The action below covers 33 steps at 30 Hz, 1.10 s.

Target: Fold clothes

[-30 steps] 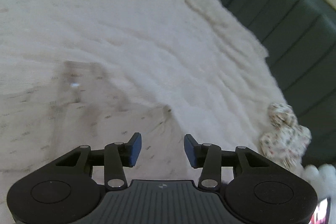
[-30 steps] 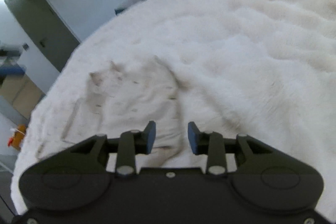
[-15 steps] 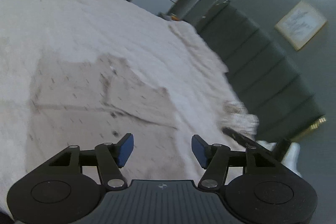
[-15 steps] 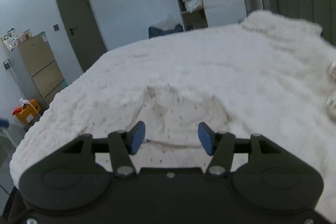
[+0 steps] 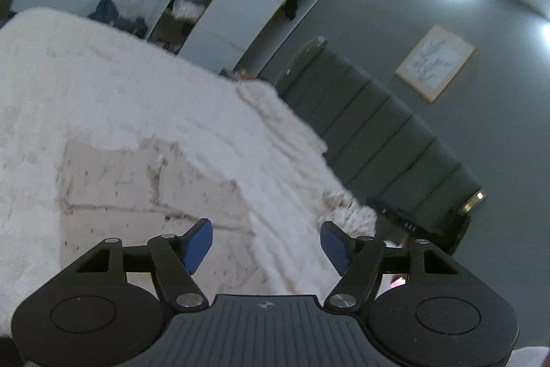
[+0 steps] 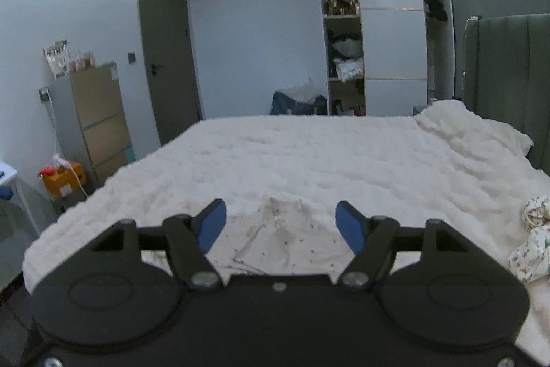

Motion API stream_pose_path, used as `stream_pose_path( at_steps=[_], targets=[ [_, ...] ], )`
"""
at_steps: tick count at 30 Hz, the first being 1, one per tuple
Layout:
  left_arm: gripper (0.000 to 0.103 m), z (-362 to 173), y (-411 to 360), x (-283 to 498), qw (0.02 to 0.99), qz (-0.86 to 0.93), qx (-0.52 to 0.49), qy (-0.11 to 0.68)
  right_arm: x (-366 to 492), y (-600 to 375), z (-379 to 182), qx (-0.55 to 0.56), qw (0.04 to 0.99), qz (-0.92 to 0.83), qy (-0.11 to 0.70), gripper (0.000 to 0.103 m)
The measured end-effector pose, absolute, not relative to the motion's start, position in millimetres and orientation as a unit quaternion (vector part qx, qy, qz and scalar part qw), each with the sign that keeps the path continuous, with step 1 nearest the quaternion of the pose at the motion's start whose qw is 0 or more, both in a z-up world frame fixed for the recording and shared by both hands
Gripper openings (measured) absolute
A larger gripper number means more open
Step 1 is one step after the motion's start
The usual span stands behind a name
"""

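A cream garment with small dark specks (image 5: 144, 184) lies flat and partly folded on the white fluffy bed cover (image 5: 103, 85). It also shows in the right wrist view (image 6: 285, 239), low between the fingers. My left gripper (image 5: 266, 245) is open and empty, raised above the garment's near right part. My right gripper (image 6: 281, 226) is open and empty, held above the garment's near edge. A crumpled floral-print garment (image 6: 531, 243) lies on the bed to the right; in the left wrist view it (image 5: 347, 212) is blurred.
A dark green padded headboard (image 5: 385, 140) runs along the bed's right side. A wardrobe with open shelves (image 6: 374, 33) and a dark blue bag (image 6: 297, 104) stand beyond the bed. A cabinet (image 6: 99, 119) and an orange box (image 6: 63, 183) stand at the left.
Both grippers have lifted and tilted up away from the garment, and their jaws have opened wider. The garment stays on the bed.
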<state>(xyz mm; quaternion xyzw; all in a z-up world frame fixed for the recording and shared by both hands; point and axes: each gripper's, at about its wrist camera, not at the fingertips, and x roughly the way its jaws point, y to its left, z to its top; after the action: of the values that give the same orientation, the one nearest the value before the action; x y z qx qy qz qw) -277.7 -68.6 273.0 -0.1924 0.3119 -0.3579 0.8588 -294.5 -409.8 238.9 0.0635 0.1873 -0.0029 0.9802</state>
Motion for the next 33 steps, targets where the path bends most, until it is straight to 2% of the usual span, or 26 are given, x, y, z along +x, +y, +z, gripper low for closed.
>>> stream_pose_path(
  at_steps=[3,8,14,17,19,21,27,33],
  targets=[
    [0.078,256,-72,-278,0.87,-0.345,-0.158,0.314,-293,-412,220,0.028,0.979,-0.018,0.202,0.077],
    [0.078,207,-76,-268,0.896,-0.264,-0.107,0.341,-285,-422,154,0.006,0.961,-0.05,0.271,0.076],
    [0.079,156,-49,-251,0.911,-0.157,-0.131,0.357,-287,-442,94,0.02,0.939,-0.092,0.332,0.076],
    [0.083,119,-41,-238,0.913,-0.089,-0.144,0.37,-277,-451,51,0.054,0.92,-0.069,0.383,0.076],
    [0.082,92,-36,-227,0.907,-0.06,-0.15,0.39,-265,-456,16,0.078,0.899,-0.064,0.426,0.069],
    [0.082,71,-28,-219,0.9,-0.038,-0.159,0.405,-261,-453,-4,0.08,0.889,-0.07,0.444,0.067],
    [0.083,51,-5,-219,0.9,0.054,-0.158,0.402,-263,-449,-25,0.094,0.882,-0.069,0.457,0.067],
    [0.087,52,7,-219,0.898,0.061,-0.171,0.4,-267,-458,-25,0.085,0.881,-0.077,0.459,0.068]
  ],
)
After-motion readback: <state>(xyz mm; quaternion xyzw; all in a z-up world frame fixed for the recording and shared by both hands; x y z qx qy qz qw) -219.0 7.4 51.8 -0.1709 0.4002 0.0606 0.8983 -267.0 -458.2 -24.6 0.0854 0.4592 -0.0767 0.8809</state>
